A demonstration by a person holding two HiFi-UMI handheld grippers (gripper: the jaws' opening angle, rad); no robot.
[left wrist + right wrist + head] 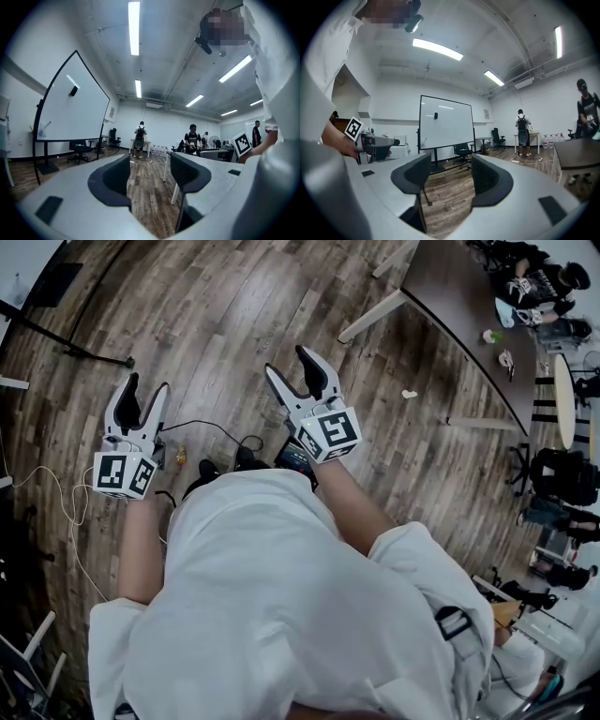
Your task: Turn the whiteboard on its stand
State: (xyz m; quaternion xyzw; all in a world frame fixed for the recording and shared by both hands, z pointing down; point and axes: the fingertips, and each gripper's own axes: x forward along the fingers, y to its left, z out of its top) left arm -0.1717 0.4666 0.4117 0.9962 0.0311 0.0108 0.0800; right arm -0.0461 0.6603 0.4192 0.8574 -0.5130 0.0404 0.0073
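Note:
The whiteboard (445,124) stands upright on its black wheeled stand (436,164) across the wooden floor, straight ahead in the right gripper view. In the left gripper view the whiteboard (75,103) is off to the left, seen at a slant. My left gripper (150,171) is open with only floor between its jaws. My right gripper (450,176) is open too, nothing between its pads. In the head view the left gripper (147,385) and the right gripper (288,360) are held level in front of the person, both well short of the board.
A dark-topped table (469,315) with white legs stands at the right. Black office chairs (462,151) sit beside the board. Several people (139,138) stand at the far end of the room. Cables (216,432) lie on the floor by the person's feet.

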